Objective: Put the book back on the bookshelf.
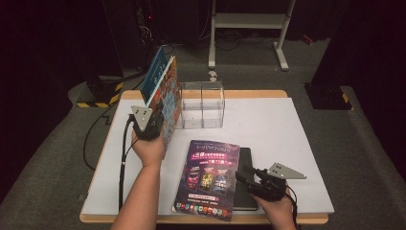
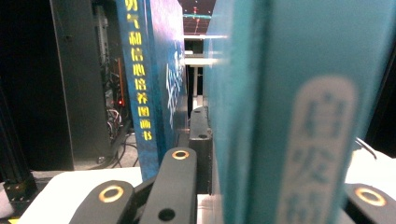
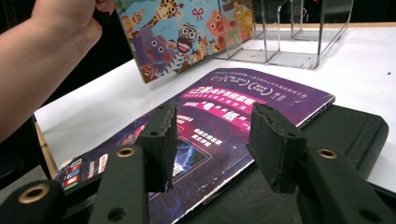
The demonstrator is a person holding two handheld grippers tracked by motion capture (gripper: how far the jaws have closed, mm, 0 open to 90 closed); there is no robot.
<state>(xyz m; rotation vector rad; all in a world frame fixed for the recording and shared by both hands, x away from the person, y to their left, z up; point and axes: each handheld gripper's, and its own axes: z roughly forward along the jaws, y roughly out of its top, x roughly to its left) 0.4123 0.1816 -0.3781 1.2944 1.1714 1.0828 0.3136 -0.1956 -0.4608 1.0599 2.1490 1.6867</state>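
The left gripper (image 1: 154,125) is clamped on two upright books (image 1: 165,96) (one teal, one with cartoon animals), held above the desk's (image 1: 297,143) left edge, just left of the clear rack (image 1: 202,104) at the far edge. The right gripper (image 1: 249,181) hangs half-open and empty over the purple magazine (image 1: 208,178) and black notebook (image 1: 245,191) near the front edge.

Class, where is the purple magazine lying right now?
In the high view, the purple magazine lies flat at the table's near edge, partly covering a black notebook, just left of the right gripper.
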